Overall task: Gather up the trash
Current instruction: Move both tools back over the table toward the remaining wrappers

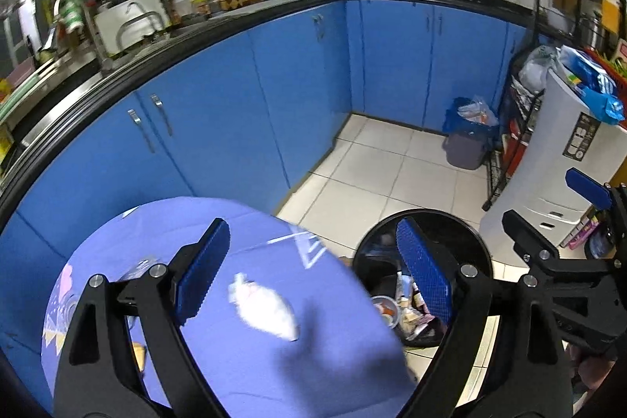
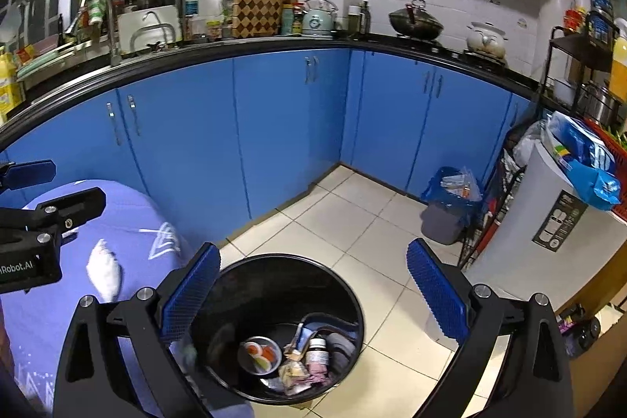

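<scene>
A crumpled white tissue (image 1: 264, 306) lies on the round table with the purple cloth (image 1: 219, 371). It also shows in the right wrist view (image 2: 104, 271). My left gripper (image 1: 313, 271) is open and empty, above the table's right side, with the tissue below between its fingers. A black trash bin (image 2: 282, 269) stands on the floor right of the table and holds a foil dish, a small bottle and wrappers. My right gripper (image 2: 313, 296) is open and empty, directly above the bin. The bin also shows in the left wrist view (image 1: 423, 222).
Blue kitchen cabinets (image 2: 274, 128) run along the back under a black counter. A small grey bin with a blue bag (image 2: 446, 210) stands in the far corner. A white appliance (image 2: 548, 234) and a wire rack stand at the right. The floor (image 2: 352, 218) is pale tile.
</scene>
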A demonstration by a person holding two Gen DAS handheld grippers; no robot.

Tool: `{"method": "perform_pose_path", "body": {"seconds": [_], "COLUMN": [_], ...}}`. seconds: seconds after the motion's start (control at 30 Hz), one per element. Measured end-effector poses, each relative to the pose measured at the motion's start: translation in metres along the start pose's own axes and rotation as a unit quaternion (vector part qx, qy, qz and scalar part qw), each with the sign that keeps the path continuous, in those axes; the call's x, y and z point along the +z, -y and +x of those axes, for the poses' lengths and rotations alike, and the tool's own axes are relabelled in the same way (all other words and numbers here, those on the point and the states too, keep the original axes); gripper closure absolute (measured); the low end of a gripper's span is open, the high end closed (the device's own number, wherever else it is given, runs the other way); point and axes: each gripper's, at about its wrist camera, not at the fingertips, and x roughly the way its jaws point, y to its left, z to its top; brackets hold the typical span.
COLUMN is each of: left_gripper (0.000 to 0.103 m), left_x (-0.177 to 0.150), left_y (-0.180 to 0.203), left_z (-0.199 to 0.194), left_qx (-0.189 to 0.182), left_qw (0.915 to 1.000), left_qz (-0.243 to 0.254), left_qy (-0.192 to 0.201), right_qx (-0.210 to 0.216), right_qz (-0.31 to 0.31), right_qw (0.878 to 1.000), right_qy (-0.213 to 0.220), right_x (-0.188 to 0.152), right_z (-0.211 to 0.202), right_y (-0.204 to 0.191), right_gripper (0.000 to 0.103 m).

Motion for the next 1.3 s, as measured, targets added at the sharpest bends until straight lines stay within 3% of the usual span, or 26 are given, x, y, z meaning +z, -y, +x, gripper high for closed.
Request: {"method": "perform_pose_path", "body": {"seconds": [0.47,0.73,0.97,1.3], "left_gripper": [0.017,0.017,0.017,0.017], "left_x": [-0.047,-0.093,-0.131,-0.167], "left_y": [-0.093,-0.154,-0.193,-0.213], "left_z": [-0.034,-0.044,-0.037,0.003], "left_qx": [0.052,0.08,0.092,0.097], "left_qw": [0.9966,0.9902,0.9843,0.9735], "left_qz": [-0.063,-0.109,-0.136,-0.167], "left_qy": [-0.009,-0.034,-0.064,-0.123], "right_qx": [0.064,0.116,0.145,0.142], "right_qz": [-0.065,-0.094,-0.108,-0.147], "right_qw": [0.996,0.988,0.98,0.97], "right_qy": [-0.005,-0.039,-0.085,-0.134], "right_x": [0.002,-0.008,-0.024,-0.046], "right_z": [-0.013,-0.005,0.018,0.057], "right_y": [-0.096,-0.151,-0.185,-0.215], "right_gripper": [0.009,0.009,0.009,0.009]}}
